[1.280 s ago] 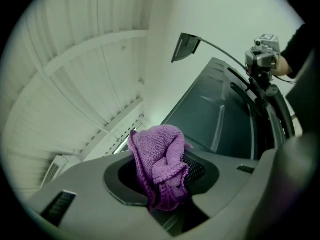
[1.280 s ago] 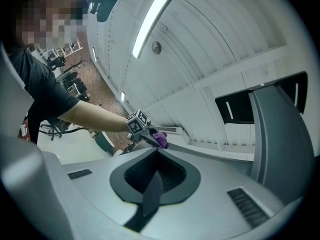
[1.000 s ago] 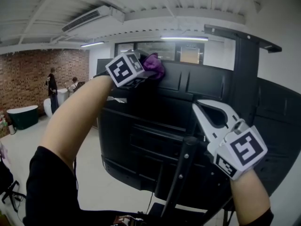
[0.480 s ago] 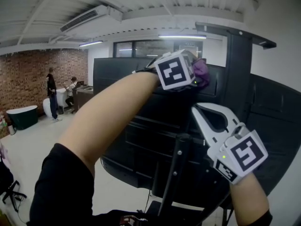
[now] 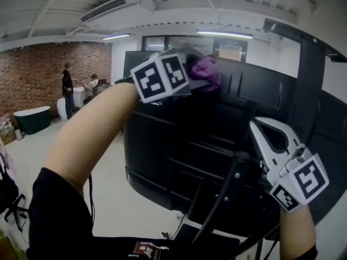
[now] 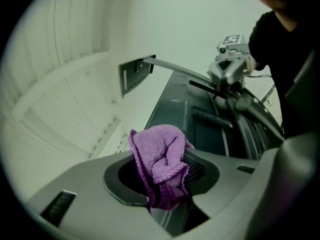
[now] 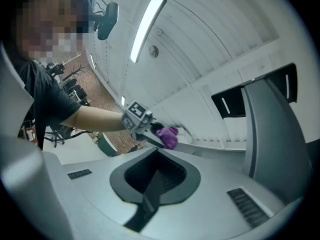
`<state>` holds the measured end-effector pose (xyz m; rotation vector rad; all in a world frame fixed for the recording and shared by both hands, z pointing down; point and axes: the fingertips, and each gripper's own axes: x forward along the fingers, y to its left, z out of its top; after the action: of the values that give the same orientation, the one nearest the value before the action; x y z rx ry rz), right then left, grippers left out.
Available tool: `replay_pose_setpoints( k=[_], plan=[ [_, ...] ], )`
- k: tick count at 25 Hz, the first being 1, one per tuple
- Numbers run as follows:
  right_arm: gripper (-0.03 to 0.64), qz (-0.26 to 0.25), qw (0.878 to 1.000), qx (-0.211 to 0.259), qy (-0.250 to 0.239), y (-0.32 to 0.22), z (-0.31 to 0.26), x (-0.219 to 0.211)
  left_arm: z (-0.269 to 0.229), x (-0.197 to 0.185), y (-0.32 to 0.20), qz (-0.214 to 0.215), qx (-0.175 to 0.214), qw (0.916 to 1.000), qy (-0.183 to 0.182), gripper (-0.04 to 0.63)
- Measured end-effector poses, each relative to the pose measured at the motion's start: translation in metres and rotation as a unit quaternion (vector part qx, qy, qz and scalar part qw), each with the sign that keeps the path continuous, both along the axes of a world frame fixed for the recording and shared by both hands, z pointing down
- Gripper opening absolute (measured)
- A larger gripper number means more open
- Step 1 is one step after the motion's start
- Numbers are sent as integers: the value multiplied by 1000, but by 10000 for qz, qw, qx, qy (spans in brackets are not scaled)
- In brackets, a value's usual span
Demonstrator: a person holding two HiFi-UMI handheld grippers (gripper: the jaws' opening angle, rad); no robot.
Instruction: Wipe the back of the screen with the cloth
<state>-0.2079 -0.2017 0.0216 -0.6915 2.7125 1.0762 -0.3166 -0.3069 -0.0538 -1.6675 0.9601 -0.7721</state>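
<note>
At top of screen point(image 5: 162, 140) back, left gripper point(image 6: 170, 181) pinches purple cloth point(image 6: 157, 156); right gripper point(image 7: 150, 184) closed & empty, lower.

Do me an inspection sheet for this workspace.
Surface: screen back, black, tilted on its stand.
Job's things: purple cloth at the screen's top edge.
Clutter: nothing seen.
Grippers: left gripper jaws shut on the cloth; right gripper jaws shut, empty, low and right of the stand.
Cables: one thin dark cable hangs left of the screen.
Surroundings: brick wall, two people far off, ceiling lights.
</note>
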Motion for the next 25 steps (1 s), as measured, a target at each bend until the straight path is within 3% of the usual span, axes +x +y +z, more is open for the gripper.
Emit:
replay_pose_setpoints(
  k=[3, 7, 12, 15, 18, 25],
  plan=[
    [7, 25, 10000, -60, 5, -4, 3, -9, 23, -117, 23, -595, 95, 9975, 371, 160],
    [8, 102, 9999, -138, 21, -9, 7, -20, 72, -251, 23, -1574, 30, 9858, 590, 160],
    [8, 385, 9992, -97, 43, -12, 3, -25, 118, -340, -8, -2320, -159, 9707, 602, 160],
    [8, 440, 9988, -195, 92, -16, 11, -29, 132, -359, -25, -2373, -257, 9685, 711, 160],
    [7, 537, 9983, -193, 66, -14, 11, -30, 134, -347, -35, -2181, -250, 9729, 725, 160],
    [8, 676, 9977, -77, 27, -45, -15, 30, 110, -232, -79, -1866, -208, 9816, 338, 160]
  ],
)
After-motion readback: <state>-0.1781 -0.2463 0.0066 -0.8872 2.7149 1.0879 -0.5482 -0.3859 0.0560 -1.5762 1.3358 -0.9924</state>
